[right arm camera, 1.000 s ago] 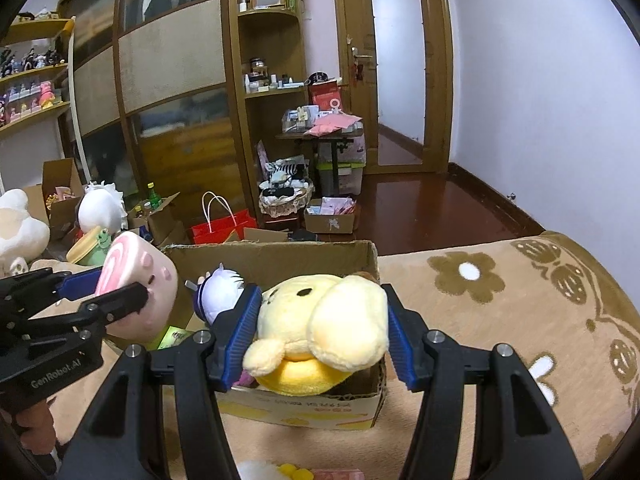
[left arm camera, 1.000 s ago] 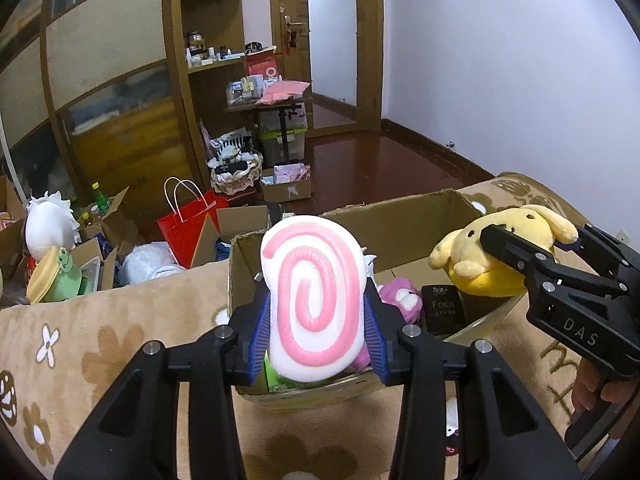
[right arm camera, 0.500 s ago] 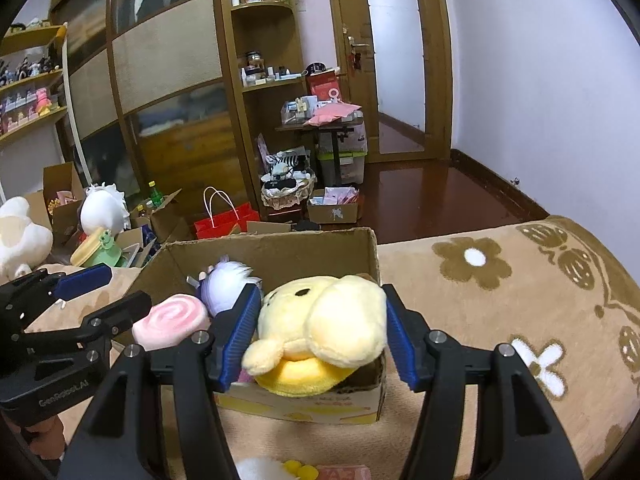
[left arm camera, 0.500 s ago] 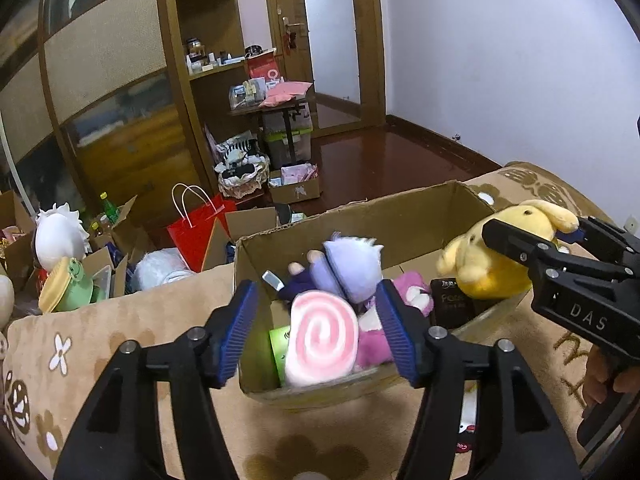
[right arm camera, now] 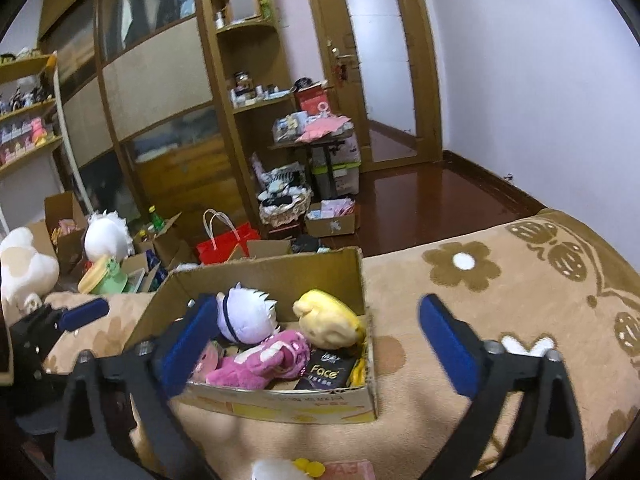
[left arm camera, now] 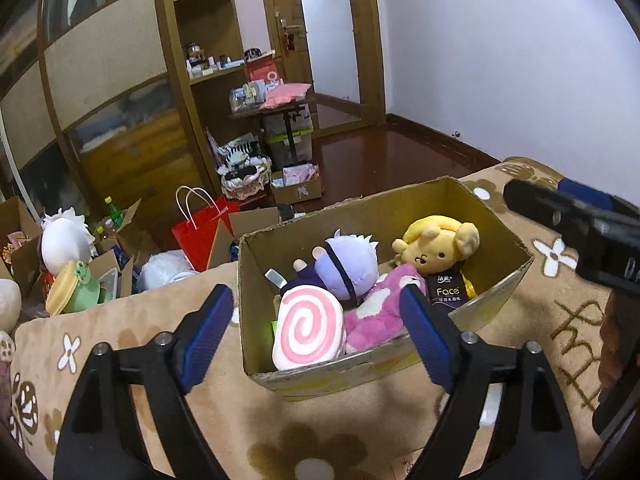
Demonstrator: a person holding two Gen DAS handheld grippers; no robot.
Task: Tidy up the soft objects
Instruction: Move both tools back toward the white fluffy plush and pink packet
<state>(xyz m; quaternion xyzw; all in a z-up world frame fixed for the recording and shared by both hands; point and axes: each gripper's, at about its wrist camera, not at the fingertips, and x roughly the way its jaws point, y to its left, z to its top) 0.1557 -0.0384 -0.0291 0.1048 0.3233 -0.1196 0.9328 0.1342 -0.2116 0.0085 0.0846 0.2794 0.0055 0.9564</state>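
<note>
A cardboard box (left arm camera: 500, 232) stands on the tan flowered blanket (left arm camera: 120, 332). In it lie a pink swirl plush (left arm camera: 308, 328), a lilac-haired doll (left arm camera: 348, 264), a pink plush (left arm camera: 376, 316), a yellow dog plush (left arm camera: 436, 248) and a black "Face" pack (left arm camera: 448, 290). My left gripper (left arm camera: 316, 320) is open and empty, just in front of the box. My right gripper (right arm camera: 316, 340) is open and empty above the box (right arm camera: 276, 402), with the yellow plush (right arm camera: 328, 320) and the pink plush (right arm camera: 264, 360) below it.
Beyond the blanket edge stand a red gift bag (left arm camera: 200, 236), open cartons and a white plush (left arm camera: 64, 236) on the floor. A small table (right arm camera: 312, 148) with clutter and wooden shelves stand further back. A white and yellow toy (right arm camera: 280, 470) lies at the near edge.
My left gripper let go of the pink swirl plush into the box. My right gripper then opened and the yellow dog plush dropped into the box. Both grippers have pulled back a little.
</note>
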